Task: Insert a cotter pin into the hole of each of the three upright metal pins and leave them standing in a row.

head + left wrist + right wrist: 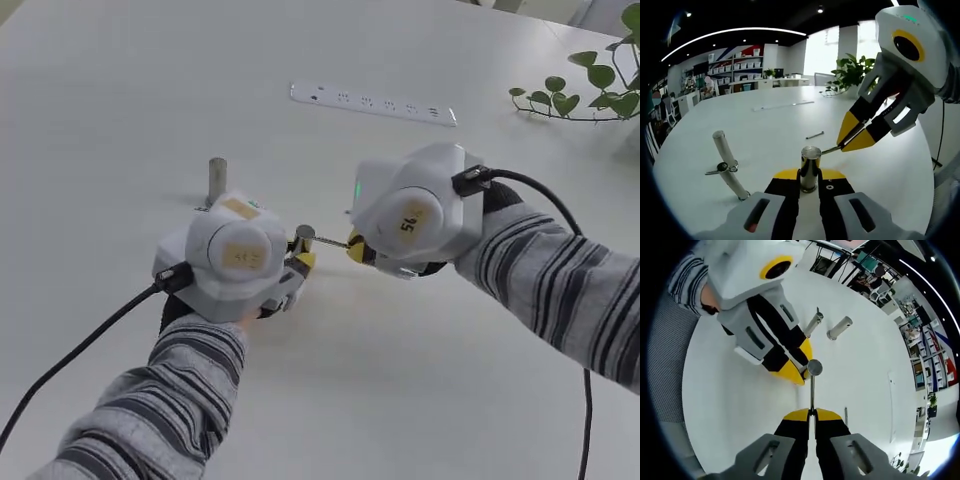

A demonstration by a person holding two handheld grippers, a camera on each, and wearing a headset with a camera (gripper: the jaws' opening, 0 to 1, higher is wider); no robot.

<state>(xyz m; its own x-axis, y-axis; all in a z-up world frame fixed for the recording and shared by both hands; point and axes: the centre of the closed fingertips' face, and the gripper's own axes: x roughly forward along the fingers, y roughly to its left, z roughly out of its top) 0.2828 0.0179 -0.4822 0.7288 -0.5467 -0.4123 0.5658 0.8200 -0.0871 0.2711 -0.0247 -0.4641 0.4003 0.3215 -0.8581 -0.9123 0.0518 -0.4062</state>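
Left gripper view, 6 o'clock: left claw (810,176) is clamped low on the shaft of a metal pin (810,165). The pin stands upright on the white desk (765,130).

Right claw (856,136) comes in from 2 o'clock, its yellow tips pinched shut on a cotter pin (830,149). The cotter's free end touches the metal pin just under its top. Cannot tell whether it has entered the hole.

Right gripper view agrees: the cotter runs straight from the jaws at 6 o'clock up to the pin's round head at centre.

Near, at 9 o'clock of the clamped pin: second metal pin (729,162), apart from it and leaning in this fisheye view. A fitted cotter pin (721,168) sits across its shaft.

Farther, toward 12 o'clock: loose cotter pin (815,135) lying flat on the desk, clear of both claws.

Beyond that: power strip (782,105), long and white, lying flat.

Head view, far edge at 2 o'clock: trailing plant (590,85).
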